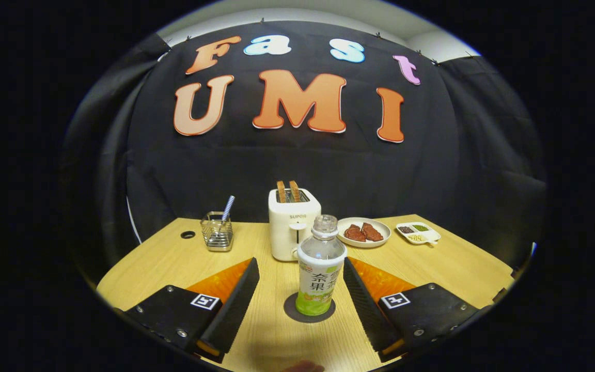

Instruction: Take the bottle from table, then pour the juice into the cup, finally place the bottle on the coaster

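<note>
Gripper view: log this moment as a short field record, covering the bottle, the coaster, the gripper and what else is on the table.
bottle: upright, capped, standing on the coaster
coaster: dark round disc under the bottle
gripper: open, fingers either side of the bottle, not touching it
cup: none identified
behind bottle: toaster with two slices up
other items: wire holder, plate of food, divided dish
surface: wooden table

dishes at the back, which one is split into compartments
The small rectangular dish, rightmost, with three compartments; the round plate beside the toaster is undivided. Fingers open.
</note>
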Demonstrator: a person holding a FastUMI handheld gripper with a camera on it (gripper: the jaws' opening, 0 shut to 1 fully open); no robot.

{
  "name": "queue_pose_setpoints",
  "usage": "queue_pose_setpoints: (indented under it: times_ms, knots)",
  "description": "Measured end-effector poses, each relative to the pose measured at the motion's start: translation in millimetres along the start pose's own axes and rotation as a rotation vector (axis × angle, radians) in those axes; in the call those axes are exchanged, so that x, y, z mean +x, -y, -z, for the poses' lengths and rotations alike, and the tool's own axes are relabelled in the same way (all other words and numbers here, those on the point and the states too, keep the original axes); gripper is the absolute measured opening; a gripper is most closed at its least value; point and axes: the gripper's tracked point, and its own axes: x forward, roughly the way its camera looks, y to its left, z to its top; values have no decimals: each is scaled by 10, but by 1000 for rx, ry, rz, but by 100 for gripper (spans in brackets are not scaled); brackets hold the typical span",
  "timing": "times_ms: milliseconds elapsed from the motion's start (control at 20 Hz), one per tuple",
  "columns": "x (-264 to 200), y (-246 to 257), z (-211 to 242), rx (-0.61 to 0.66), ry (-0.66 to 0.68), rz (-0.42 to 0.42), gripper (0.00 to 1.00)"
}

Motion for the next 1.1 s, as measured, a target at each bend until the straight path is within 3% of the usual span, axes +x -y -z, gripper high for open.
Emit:
queue_pose_setpoints:
  times_ms: [150, 400, 700, 900, 1100]
  knots:
    - [-472, 1, -263, -33, 69, 8, 98]
    - [-1093, -277, -746, 50, 137, -127, 97]
    - [-1759, -463, -1002, -15, 153, -203, 97]
    - [-2161, -525, -1218, -56, 248, -224, 97]
    - [-2480, -832, -1520, -55, 404, -328, 97]
